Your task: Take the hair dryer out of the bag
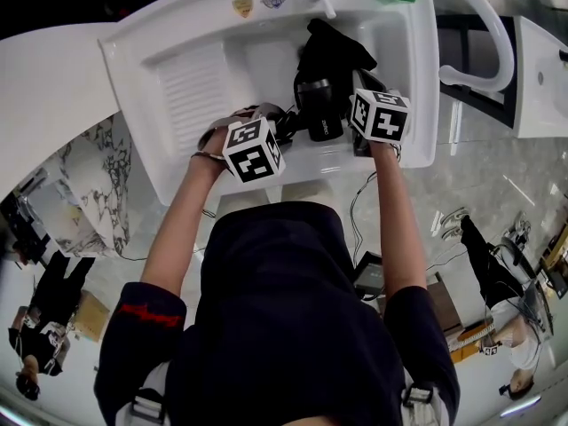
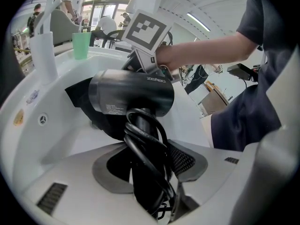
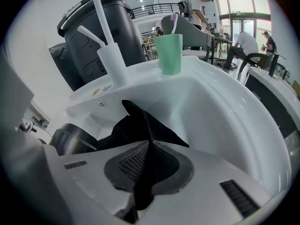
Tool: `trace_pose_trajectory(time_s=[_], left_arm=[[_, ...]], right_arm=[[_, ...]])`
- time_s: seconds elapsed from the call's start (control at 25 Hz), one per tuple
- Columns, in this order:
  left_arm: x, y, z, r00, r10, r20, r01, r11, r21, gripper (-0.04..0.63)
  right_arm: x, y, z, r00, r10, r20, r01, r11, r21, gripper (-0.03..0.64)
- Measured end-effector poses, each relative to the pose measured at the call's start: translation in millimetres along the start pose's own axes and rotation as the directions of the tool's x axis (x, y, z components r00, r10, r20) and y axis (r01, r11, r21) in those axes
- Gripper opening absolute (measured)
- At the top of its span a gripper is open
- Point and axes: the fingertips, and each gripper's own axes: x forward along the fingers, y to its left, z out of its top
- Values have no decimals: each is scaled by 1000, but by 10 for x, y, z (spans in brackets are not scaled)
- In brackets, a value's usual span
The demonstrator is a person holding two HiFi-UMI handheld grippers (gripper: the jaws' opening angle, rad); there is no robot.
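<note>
The black hair dryer (image 1: 319, 114) hangs over the white sink (image 1: 142, 38), its barrel (image 2: 131, 95) lying crosswise and partly out of the black bag (image 1: 333, 51). My left gripper (image 2: 150, 168) is shut on the dryer's handle, which has its cord wound round it (image 2: 143, 144). The bag (image 2: 79, 95) trails off behind the barrel. My right gripper (image 3: 140, 172) is shut on a fold of the bag's cloth (image 3: 136, 125), with the dryer's barrel (image 3: 70, 139) just to its left. In the head view both grippers (image 1: 282, 131) (image 1: 359, 87) meet at the dryer.
A green cup (image 3: 168, 53) and a white tap (image 3: 110, 55) stand on the sink's far rim. The basin has a ribbed washboard slope (image 1: 195, 82) at the left. People and furniture stand farther off in the room.
</note>
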Motion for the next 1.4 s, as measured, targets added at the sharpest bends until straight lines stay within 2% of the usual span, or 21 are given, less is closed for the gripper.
trace_pose_trajectory(time_s=[0.64, 0.8, 1.08, 1.24, 1.4], left_arm=[[-180, 37, -94, 999, 50, 4, -50, 996, -77, 221], [-204, 25, -133, 998, 60, 11, -59, 994, -93, 221], [-274, 16, -233, 997, 70, 14, -67, 988, -136, 221], [-352, 41, -314, 996, 88, 20, -82, 978, -194, 221], [-432, 98, -375, 991, 121, 50, -101, 951, -293, 221]], right_arm=[[-119, 177, -51, 998, 33, -54, -37, 996, -75, 50], [-150, 248, -52, 997, 48, -62, -53, 996, -76, 93], [-211, 408, -21, 995, 74, -64, -80, 993, -92, 125], [-247, 517, 33, 994, 89, -66, -96, 990, -103, 140], [-276, 660, 140, 993, 104, -53, -110, 985, -132, 140]])
